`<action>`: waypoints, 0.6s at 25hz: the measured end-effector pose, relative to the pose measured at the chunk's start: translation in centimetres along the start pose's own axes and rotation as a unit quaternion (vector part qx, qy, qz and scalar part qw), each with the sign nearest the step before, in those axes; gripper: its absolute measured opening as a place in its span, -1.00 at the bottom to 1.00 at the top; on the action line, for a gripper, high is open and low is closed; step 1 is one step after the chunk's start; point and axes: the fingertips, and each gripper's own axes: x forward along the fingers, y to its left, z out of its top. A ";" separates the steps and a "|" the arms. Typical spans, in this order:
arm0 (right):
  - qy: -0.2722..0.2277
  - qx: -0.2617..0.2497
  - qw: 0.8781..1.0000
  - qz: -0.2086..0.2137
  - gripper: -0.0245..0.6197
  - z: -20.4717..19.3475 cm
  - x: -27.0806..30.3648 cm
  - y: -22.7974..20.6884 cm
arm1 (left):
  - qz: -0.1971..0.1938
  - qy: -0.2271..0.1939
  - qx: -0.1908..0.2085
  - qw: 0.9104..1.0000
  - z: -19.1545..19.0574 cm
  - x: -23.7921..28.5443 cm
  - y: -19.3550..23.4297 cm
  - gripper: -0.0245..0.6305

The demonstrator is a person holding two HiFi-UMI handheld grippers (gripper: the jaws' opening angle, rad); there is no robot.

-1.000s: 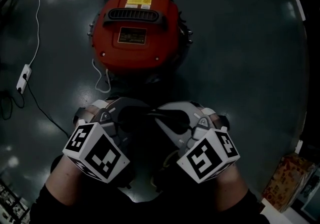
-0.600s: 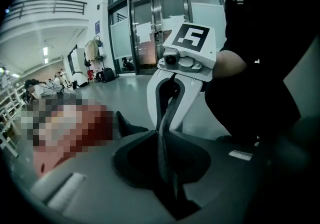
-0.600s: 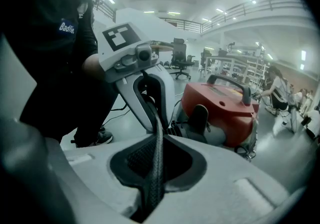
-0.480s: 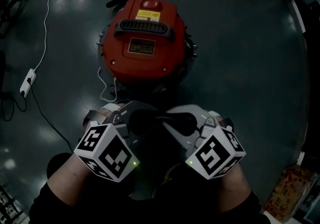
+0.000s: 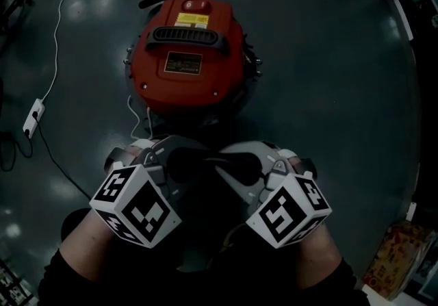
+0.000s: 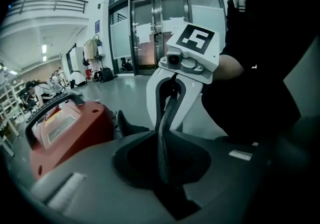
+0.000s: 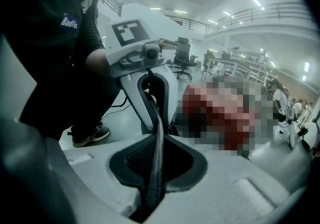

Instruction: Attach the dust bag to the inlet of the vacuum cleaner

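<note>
my left gripper is clamped on a thin dark woven strip, which i take to be the edge of the dust bag. the strip runs straight across to my right gripper at 3 o'clock, which pinches the same strip. the right jaws have just been easing apart a little, yet the fabric sits between them and looks gripped. both hands sit where they were a moment ago. the red vacuum cleaner stands on the floor at 12 o'clock, apart from the bag; its inlet is not visible. i judge the bag not yet attached, and a looser right grip could let it slip.
</note>
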 end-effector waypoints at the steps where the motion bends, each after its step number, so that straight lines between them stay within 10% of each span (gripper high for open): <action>1: 0.001 0.000 1.000 -0.002 -0.79 -0.1 0.0 -0.1 | -0.002 0.001 0.002 1.000 0.0 0.2 0.1 -0.78; 15: 0.000 -0.028 1.000 -0.005 -0.76 0.1 0.1 -1.0 | 0.012 -0.023 -0.016 1.000 0.2 0.1 1.0 -0.77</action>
